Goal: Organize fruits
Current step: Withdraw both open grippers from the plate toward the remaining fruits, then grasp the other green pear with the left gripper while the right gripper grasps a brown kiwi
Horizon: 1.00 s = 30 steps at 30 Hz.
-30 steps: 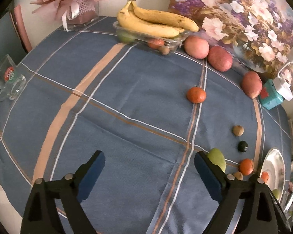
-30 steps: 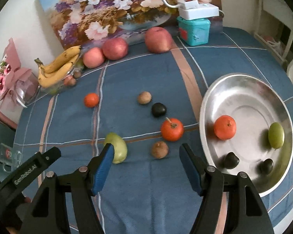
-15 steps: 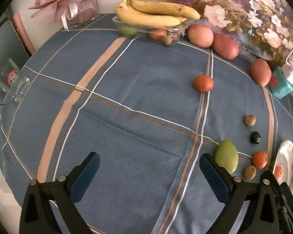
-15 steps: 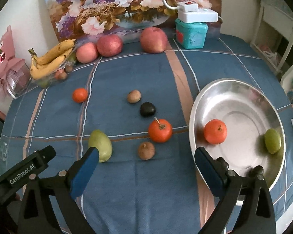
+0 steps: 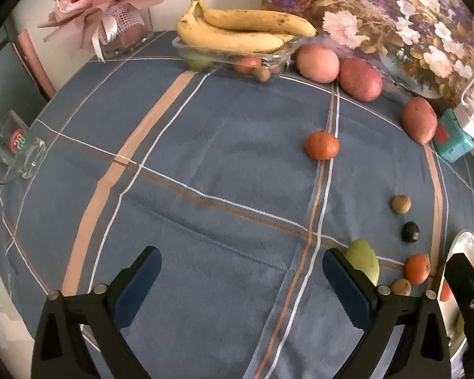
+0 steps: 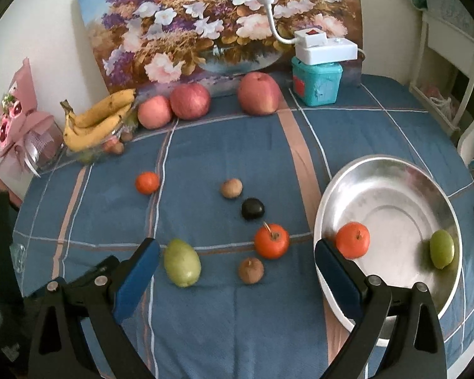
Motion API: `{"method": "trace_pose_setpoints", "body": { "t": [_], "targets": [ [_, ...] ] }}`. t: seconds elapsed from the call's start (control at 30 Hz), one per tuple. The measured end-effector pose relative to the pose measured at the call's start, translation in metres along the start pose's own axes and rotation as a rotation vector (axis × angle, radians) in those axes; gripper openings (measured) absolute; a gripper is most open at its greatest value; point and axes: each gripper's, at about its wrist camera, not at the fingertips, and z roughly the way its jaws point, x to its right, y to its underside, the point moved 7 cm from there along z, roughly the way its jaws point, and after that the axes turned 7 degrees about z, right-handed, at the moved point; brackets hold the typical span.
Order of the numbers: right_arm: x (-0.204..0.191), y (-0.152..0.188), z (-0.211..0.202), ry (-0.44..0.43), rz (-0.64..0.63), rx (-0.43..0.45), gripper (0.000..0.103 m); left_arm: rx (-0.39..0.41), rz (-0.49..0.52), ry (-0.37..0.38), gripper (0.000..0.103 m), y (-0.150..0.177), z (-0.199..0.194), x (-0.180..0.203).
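Both tools spread wide, nothing between their blue pads. Right tool [image 6: 237, 271] hangs above the near edge of the desk [image 6: 205, 331], aimed at the loose cluster of small fruit, probably because these lie nearest the steel bowl [image 6: 391, 170]. Cluster: green mango [image 6: 182, 262] just beside the left pad; brown round fruit [image 6: 251, 270] nearest the tool's centre line; stemmed orange-red fruit [image 6: 271, 241] just behind it; black fruit [image 6: 252, 208] and a second brown one [image 6: 231, 188] further back; a lone tangerine [image 6: 147, 183] well apart to the left. Bowl sits at right on the blue plaid cloth, already holding an orange [image 6: 352, 240] against its near-left wall and a green fruit [image 6: 441, 248] at right; sorting looks partly done, several pieces remaining. Left tool [image 5: 241, 271] hovers over bare cloth further left, with the mango by its right pad; judged to be waiting, or lined up for that mango. Back row against the flower painting [image 6: 224, 22]: three apples [image 6: 190, 101], and bananas [image 5: 237, 31] resting across a clear tray [image 5: 268, 58] with small fruit beneath. Likely next pick: the near brown fruit — small and round, so it may roll off the pads unless centred.
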Motion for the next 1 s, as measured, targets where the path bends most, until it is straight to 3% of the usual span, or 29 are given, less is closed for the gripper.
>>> {"method": "trace_pose_setpoints", "body": {
  "t": [0.27,0.43,0.63,0.83,1.0],
  "targets": [
    [-0.021,-0.005,0.015,-0.054,-0.046,-0.031,0.098,-0.009,-0.02,-0.001,0.103,-0.008,0.012,-0.002],
    [0.003,-0.006,0.031,-0.019,-0.024,-0.086,0.098,0.009,-0.011,0.049,0.103,-0.013,0.015,0.008],
    [0.021,-0.01,0.032,-0.105,0.048,-0.115,0.098,-0.025,0.039,0.209,0.103,-0.01,0.021,0.047],
    [0.034,-0.006,0.032,-0.052,0.044,-0.129,0.098,-0.058,0.039,0.273,0.102,-0.006,0.028,0.068],
    [0.037,-0.002,0.037,-0.067,0.069,-0.151,0.075,-0.08,0.013,0.297,0.092,-0.005,0.035,0.071]
  ]
}}
